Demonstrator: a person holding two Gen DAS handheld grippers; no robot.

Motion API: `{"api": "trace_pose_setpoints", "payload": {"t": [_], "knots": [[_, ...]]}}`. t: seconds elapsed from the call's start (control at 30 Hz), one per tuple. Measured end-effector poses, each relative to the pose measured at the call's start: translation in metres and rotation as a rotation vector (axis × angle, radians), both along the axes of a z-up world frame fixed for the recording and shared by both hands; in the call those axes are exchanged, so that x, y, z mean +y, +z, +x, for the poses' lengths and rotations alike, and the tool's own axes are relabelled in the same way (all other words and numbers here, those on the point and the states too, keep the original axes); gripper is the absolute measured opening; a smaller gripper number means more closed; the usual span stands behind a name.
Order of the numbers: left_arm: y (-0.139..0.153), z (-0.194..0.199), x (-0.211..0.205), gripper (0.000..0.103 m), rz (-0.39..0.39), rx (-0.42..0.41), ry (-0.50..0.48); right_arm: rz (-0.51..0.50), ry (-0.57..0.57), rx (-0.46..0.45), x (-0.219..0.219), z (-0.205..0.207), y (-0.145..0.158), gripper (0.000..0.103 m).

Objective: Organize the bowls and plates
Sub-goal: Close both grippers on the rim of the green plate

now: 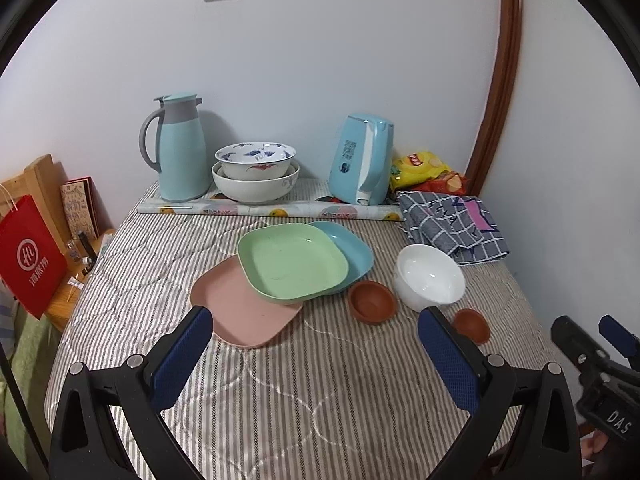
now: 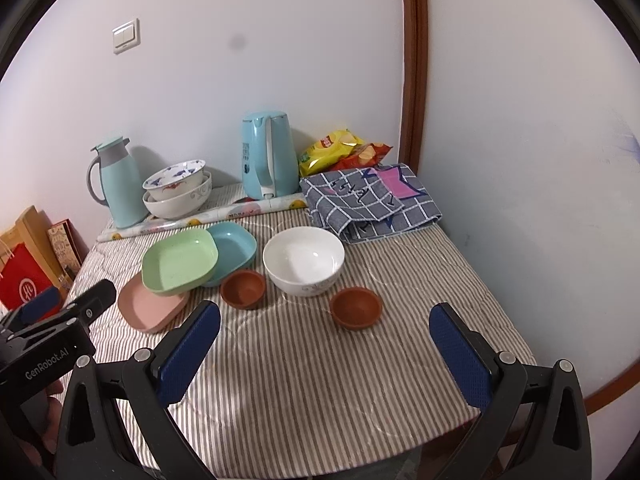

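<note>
On the striped table a green plate (image 1: 292,262) (image 2: 178,261) lies across a pink plate (image 1: 244,312) (image 2: 150,306) and a blue plate (image 1: 352,250) (image 2: 236,248). A white bowl (image 1: 430,278) (image 2: 304,260) stands to their right. Two small brown bowls sit nearby, one beside the plates (image 1: 373,302) (image 2: 243,289) and one nearer the right (image 1: 472,325) (image 2: 356,306). Two patterned bowls (image 1: 256,176) (image 2: 178,190) are nested at the back. My left gripper (image 1: 316,354) (image 2: 60,304) is open and empty, short of the plates. My right gripper (image 2: 325,354) (image 1: 592,340) is open and empty, short of the nearer brown bowl.
A teal thermos jug (image 1: 182,148) (image 2: 118,184), a teal kettle (image 1: 362,158) (image 2: 266,154), snack bags (image 1: 428,170) (image 2: 340,150) and a folded checked cloth (image 1: 452,220) (image 2: 368,200) line the back by the wall. A red paper bag (image 1: 30,256) stands off the table's left side.
</note>
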State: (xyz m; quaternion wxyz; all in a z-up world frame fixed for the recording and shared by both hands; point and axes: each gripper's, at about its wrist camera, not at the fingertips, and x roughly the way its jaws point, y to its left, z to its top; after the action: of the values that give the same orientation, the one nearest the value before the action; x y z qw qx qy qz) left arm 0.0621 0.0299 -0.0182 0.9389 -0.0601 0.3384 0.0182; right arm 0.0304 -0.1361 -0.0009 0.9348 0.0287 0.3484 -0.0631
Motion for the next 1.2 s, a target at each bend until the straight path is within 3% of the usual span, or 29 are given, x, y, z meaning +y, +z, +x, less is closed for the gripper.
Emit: {"api": "trace_pose_setpoints", "payload": {"t": [0.27,0.63,0.83,0.9,0.93,1.2], "knots": [[-0.019,0.038,0.031,0.103,-0.027,0.065,0.044,0.085,0.035,0.024,0.008,0.038,-0.01,0.103],[-0.05,0.088,0.079,0.1,-0.046,0.141,0.111,0.093,0.118,0.085,0.044,0.102,-0.04,0.098],[-0.063,0.113,0.099,0.087,-0.057,0.164,0.112,0.096,0.153,0.147,0.066,0.134,-0.063,0.087],[-0.071,0.124,0.102,0.07,-0.034,0.19,0.108,0.084,0.153,0.162,0.073,0.143,-0.07,0.08],[-0.073,0.128,0.103,0.066,-0.033,0.198,0.106,0.078,0.156,0.17,0.077,0.147,-0.073,0.076],[-0.087,0.16,0.115,0.062,-0.071,0.211,0.078,0.098,0.204,0.213,0.099,0.177,-0.096,0.066]]}}
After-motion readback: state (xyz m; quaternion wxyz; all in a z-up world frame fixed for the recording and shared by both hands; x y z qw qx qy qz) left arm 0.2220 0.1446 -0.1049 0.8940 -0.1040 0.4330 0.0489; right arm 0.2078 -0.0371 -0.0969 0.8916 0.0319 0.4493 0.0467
